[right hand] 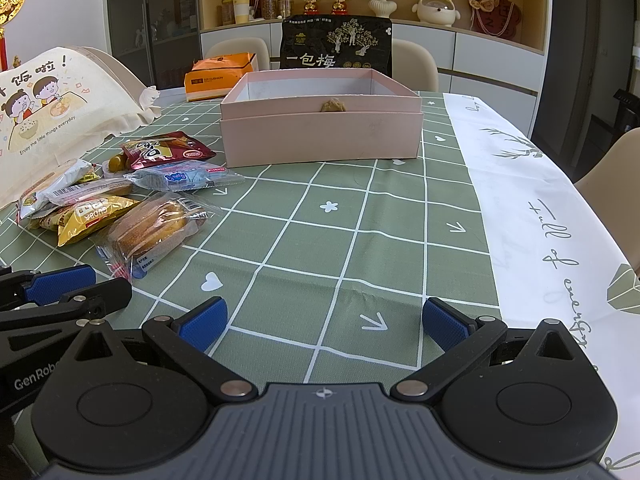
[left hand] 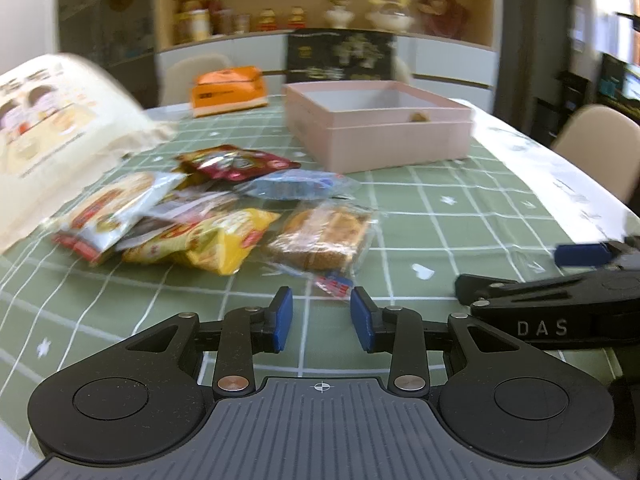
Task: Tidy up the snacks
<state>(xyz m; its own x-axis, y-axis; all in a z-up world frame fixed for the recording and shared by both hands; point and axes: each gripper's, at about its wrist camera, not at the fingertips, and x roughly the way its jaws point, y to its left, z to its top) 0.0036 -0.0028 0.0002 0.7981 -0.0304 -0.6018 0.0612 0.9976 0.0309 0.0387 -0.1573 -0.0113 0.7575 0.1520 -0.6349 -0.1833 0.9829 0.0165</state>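
Observation:
A heap of snack packets lies on the green checked tablecloth (right hand: 320, 240). It holds a clear-wrapped cake (left hand: 324, 236) (right hand: 156, 228), a yellow packet (left hand: 208, 242) (right hand: 86, 218), a red packet (left hand: 236, 162) (right hand: 168, 150), a blue packet (left hand: 296, 184) (right hand: 180, 178) and a white packet (left hand: 112, 204) (right hand: 48, 188). Behind them stands an open pink box (left hand: 400, 140) (right hand: 320, 140), with a brown piece showing over its front rim. My left gripper (left hand: 321, 308) (right hand: 56, 282) is narrowly open and empty, just short of the cake's wrapper end. My right gripper (right hand: 324, 316) (left hand: 560, 280) stands wide open over bare cloth.
A printed cloth bag (left hand: 52, 128) (right hand: 52, 112) rises at the left. An orange tissue pack (right hand: 220, 76) and a black bag (right hand: 336, 46) stand behind the box. A white runner (right hand: 520, 200) covers the table's right side. Beige chairs (right hand: 616, 160) ring the table.

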